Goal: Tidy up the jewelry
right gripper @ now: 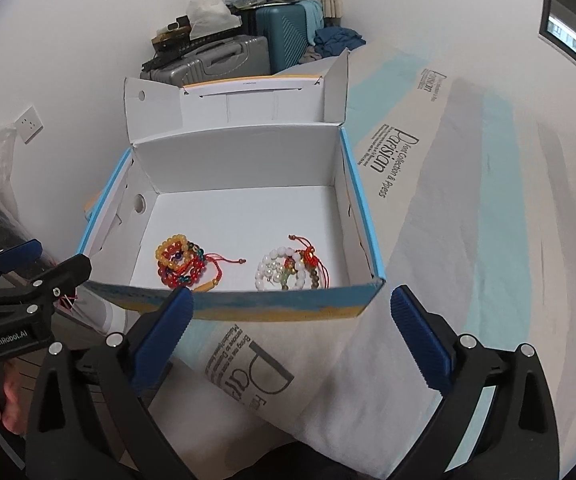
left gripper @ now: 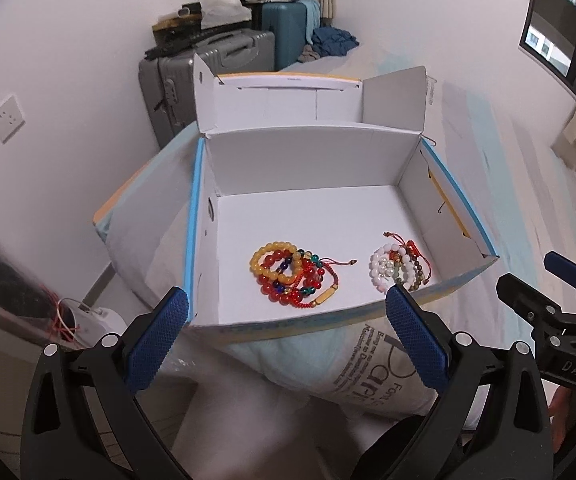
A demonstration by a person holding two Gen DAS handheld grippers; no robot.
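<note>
An open white cardboard box (left gripper: 312, 148) with blue outer sides sits on a bed, lid flap folded back. On its floor lie two heaps of beaded bracelets: a red, yellow and orange heap (left gripper: 288, 272) on the left and a white, green and brown heap (left gripper: 398, 266) on the right. My left gripper (left gripper: 287, 296) hangs open in front of the box's near wall, nothing between its blue pads. The right gripper (right gripper: 292, 294) is open too, just short of the same wall of the box (right gripper: 240, 148), empty. From this side the red heap (right gripper: 180, 264) and white heap (right gripper: 288, 272) lie apart.
The box rests on a printed white and pale blue bed cover (right gripper: 428, 240). Grey and teal suitcases (left gripper: 216, 64) piled with clothes stand against the far wall. A wall socket (left gripper: 8, 116) is at left, a window (left gripper: 560, 32) and curtain at right. A hand (right gripper: 8, 400) grips the left tool.
</note>
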